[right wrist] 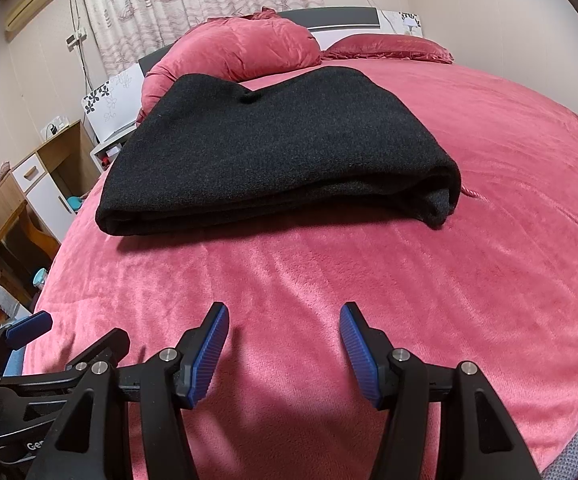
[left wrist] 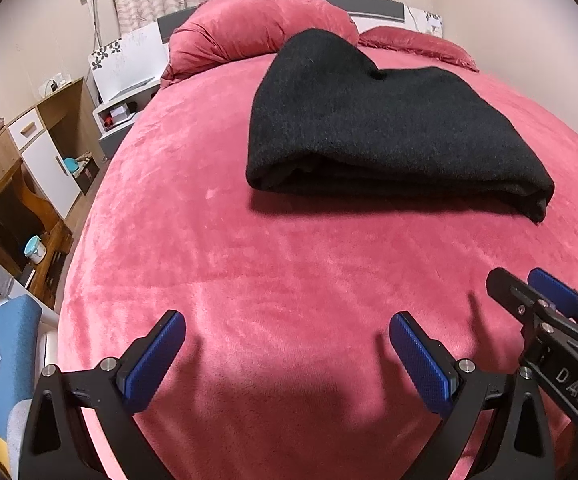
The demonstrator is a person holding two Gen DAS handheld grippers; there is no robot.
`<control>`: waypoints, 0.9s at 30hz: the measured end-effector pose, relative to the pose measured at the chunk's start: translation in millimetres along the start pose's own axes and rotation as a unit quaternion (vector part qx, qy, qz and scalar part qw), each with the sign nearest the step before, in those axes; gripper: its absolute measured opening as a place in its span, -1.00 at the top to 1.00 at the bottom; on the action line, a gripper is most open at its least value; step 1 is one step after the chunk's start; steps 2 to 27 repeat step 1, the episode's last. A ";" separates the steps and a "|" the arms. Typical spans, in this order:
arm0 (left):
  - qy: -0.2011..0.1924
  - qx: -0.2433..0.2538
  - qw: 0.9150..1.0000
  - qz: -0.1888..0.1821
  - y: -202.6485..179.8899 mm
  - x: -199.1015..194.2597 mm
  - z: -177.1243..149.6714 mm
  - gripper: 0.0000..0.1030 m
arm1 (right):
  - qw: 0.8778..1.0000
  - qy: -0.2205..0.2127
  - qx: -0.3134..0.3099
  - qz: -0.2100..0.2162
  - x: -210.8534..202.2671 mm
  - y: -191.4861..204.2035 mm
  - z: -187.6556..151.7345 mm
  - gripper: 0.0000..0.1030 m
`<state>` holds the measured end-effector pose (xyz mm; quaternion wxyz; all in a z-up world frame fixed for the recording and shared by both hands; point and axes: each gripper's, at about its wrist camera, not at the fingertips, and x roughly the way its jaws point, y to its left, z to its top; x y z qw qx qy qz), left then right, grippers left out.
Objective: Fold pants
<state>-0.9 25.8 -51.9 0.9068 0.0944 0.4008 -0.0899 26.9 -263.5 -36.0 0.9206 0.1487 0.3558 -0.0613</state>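
The black pants (left wrist: 393,132) lie folded into a thick rectangle on the pink bedspread (left wrist: 273,264), in front of the red pillows (left wrist: 261,28). Nearer the camera, well short of the pants, the left gripper (left wrist: 287,354) and right gripper (right wrist: 284,346) hover side by side over bare bedspread, both released with nothing between their blue pads (right wrist: 209,356).

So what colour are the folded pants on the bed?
Black, or very dark charcoal. The pants show best in the right wrist view, on the pink bed.
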 end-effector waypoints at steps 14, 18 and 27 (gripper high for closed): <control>0.001 0.001 1.000 0.000 0.0 0.5 0.2 -0.99 | 1.000 0.000 0.000 -0.001 0.1 0.1 -0.1 -0.15; 0.001 0.001 1.000 0.000 0.0 0.5 0.2 -0.99 | 1.000 0.000 0.000 -0.001 0.1 0.1 -0.1 -0.15; 0.001 0.001 1.000 0.000 0.0 0.5 0.2 -0.99 | 1.000 0.000 0.000 -0.001 0.1 0.1 -0.1 -0.15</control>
